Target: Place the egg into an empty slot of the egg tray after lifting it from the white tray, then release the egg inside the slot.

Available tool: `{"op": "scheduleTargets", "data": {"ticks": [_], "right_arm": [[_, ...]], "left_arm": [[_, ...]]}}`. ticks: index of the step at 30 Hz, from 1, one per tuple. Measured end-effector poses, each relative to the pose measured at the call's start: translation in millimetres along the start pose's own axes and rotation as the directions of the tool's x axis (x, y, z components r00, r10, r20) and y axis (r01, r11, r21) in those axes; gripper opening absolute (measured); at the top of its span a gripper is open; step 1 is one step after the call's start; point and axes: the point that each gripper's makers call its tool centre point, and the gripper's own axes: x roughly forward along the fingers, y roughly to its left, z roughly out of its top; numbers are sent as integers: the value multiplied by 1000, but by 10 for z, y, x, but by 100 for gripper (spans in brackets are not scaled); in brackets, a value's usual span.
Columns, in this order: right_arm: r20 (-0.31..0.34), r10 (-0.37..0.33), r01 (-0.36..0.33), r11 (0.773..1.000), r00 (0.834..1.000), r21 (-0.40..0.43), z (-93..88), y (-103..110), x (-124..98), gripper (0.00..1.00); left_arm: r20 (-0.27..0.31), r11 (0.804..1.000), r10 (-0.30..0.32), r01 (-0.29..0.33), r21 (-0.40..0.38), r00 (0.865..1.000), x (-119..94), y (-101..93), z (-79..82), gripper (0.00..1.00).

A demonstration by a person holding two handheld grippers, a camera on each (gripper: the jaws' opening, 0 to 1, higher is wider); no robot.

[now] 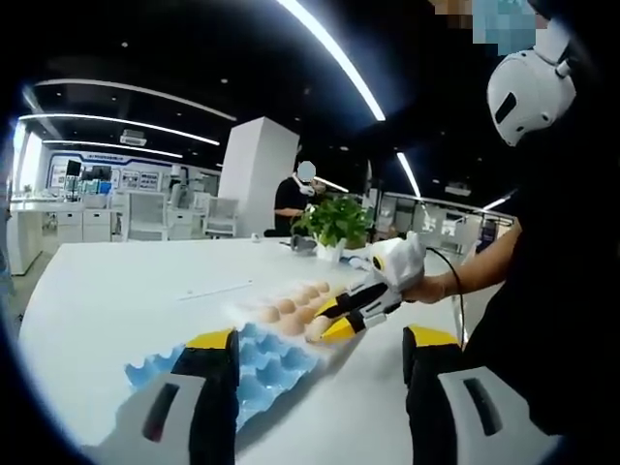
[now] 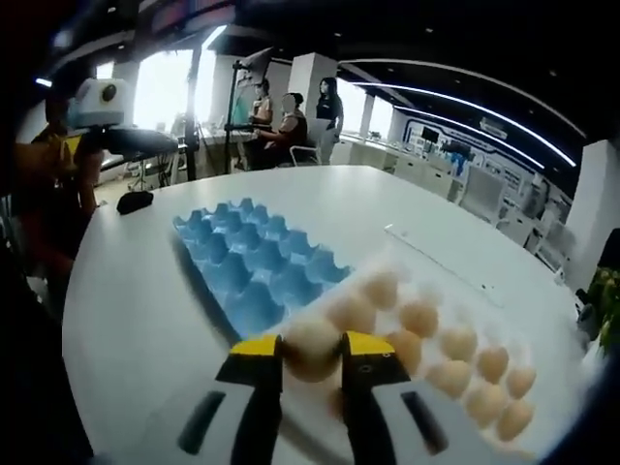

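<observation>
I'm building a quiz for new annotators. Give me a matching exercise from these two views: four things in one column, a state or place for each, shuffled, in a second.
Things:
1. right gripper
2. left gripper
3. blue egg tray
4. white tray

States:
A. slots all empty
B. holds rows of eggs
C. jaws apart, holding nothing
D. jaws closed around an egg

Pairs: 1-D, 2-C, 3-A, 4-B
</observation>
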Motion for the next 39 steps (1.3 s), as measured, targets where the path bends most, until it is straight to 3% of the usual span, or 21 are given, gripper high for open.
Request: {"op": "scheduleTargets", "data": {"ticks": [13, 39], "right_arm": [[47, 38, -37, 999, 998, -18, 218, 151, -7, 23], [69, 153, -149, 987, 986, -58, 497, 563, 311, 23]], "left_arm": [[-10, 1000, 1, -1, 9, 1000, -19, 27, -29, 70], [-9, 1000, 31, -31, 3, 999, -165, 188, -45, 68]]}}
